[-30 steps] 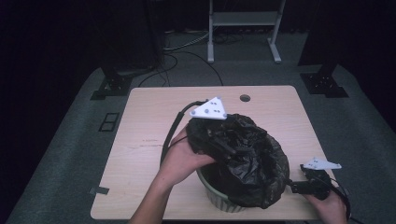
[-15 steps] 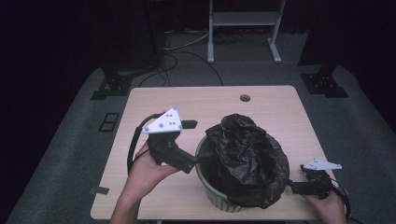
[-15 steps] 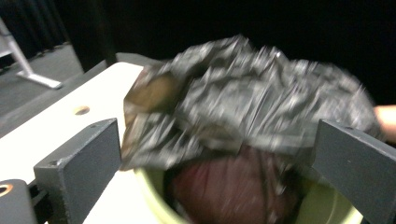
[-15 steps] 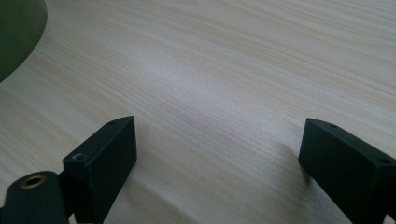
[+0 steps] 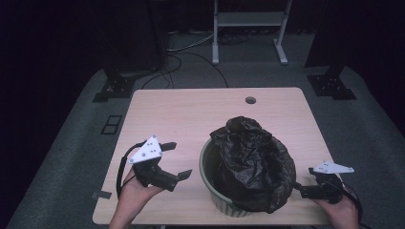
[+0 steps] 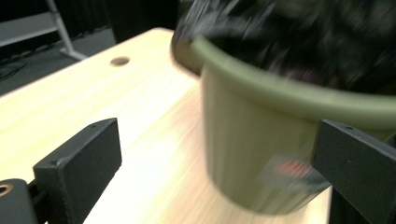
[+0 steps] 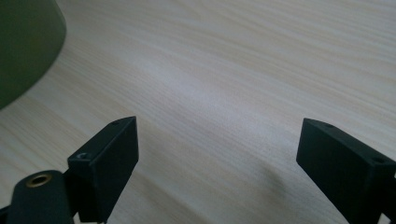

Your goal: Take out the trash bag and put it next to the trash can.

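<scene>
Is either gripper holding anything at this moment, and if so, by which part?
Nothing is held. The left gripper and right gripper both have jaws spread wide over bare table, beside the green bin.

One wooden table [image 5: 191, 119] holds one green bin [image 5: 215, 191] at about 5 o'clock, and one crumpled black bag [image 5: 253, 152] sits in and over that bin. Two hand-held grippers are present: the left gripper [image 5: 175, 160] at 8 o'clock and the right gripper [image 5: 297, 189] at 4 o'clock, each gripped by one hand. One round hole [image 5: 250, 100] marks the tabletop at 1 o'clock, and one white stand [image 5: 248, 28] is on the floor beyond, at 12 o'clock.
</scene>
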A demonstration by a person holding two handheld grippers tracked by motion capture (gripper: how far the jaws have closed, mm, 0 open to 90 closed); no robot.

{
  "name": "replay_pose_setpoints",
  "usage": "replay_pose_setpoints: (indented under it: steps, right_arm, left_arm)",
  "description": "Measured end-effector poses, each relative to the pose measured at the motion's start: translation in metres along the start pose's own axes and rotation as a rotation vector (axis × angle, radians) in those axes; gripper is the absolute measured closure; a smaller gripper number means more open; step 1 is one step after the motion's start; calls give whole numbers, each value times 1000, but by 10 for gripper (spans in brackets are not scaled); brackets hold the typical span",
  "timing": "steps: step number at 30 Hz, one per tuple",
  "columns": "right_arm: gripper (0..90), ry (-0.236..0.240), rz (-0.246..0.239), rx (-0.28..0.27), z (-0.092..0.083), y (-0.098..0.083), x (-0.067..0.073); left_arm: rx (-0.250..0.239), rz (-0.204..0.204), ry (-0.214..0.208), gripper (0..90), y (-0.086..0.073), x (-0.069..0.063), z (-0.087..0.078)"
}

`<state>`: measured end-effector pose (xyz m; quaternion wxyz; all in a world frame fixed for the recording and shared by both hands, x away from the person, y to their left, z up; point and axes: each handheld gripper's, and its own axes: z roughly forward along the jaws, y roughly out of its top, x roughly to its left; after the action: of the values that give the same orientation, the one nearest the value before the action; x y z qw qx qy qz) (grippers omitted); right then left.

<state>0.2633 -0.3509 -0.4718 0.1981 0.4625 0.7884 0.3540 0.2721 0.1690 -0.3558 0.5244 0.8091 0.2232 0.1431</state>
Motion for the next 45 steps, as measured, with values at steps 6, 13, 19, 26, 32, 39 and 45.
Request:
replay_pose_setpoints:
  steps: [6,13,19,26,32,39,45]
  right_arm:
    - [119,25,4,-39,-13,8,1]
    - [119,68,10,-89,-33,25,5]
    - [119,96,9,-120,-48,39,6]
    - [119,105,-12,-154,-71,61,8]
    - [120,132,-22,-189,-91,82,8]
    - [125,204,-60,-240,-111,111,19]
    - [127,262,-86,-252,-109,128,30]
  left_arm:
    - [25,-55,41,3,-39,11,8]
    - [106,-78,92,3,-71,22,17]
    - [178,-109,97,3,-91,29,27]
    - [282,-130,106,3,-108,34,39]
    - [345,-111,103,0,-113,32,49]
    - [339,-96,113,0,-117,29,52]
    - [356,-65,124,0,-117,27,53]
